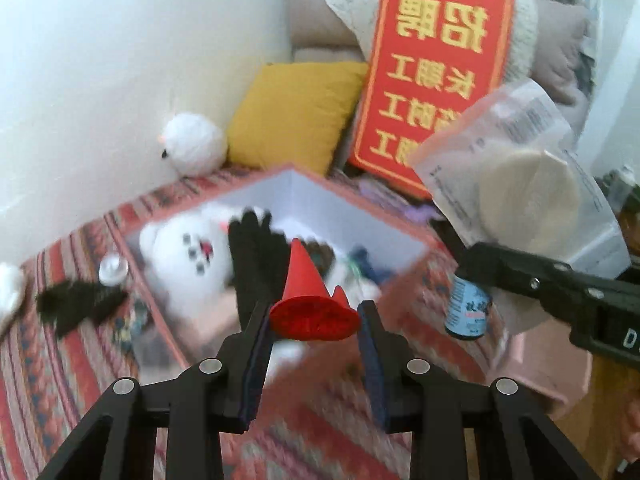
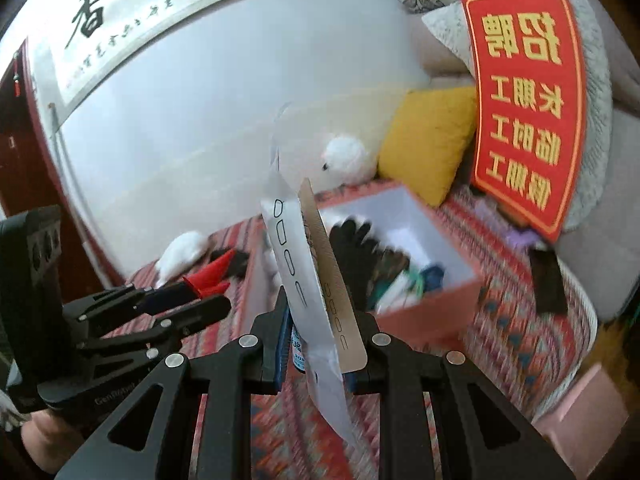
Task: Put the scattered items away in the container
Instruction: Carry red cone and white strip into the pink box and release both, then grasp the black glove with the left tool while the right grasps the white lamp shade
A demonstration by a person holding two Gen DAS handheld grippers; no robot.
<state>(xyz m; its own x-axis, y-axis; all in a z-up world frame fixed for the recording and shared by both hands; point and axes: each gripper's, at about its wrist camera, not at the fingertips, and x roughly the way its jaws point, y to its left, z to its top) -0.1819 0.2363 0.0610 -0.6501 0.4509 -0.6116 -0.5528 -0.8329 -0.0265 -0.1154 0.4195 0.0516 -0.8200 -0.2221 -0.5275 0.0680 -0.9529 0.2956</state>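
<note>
Motion blur smears the box (image 1: 404, 280) contents; the small bottle's (image 1: 468, 312) label is unreadable.

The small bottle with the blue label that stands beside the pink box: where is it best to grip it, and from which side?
Probably grip the small bottle across its round body at the blue label, coming level from the near side, away from the pink box. It stands upright, so its sides are free. The right gripper hangs just above it, shut on the clear packet, so that must first move away.
</note>
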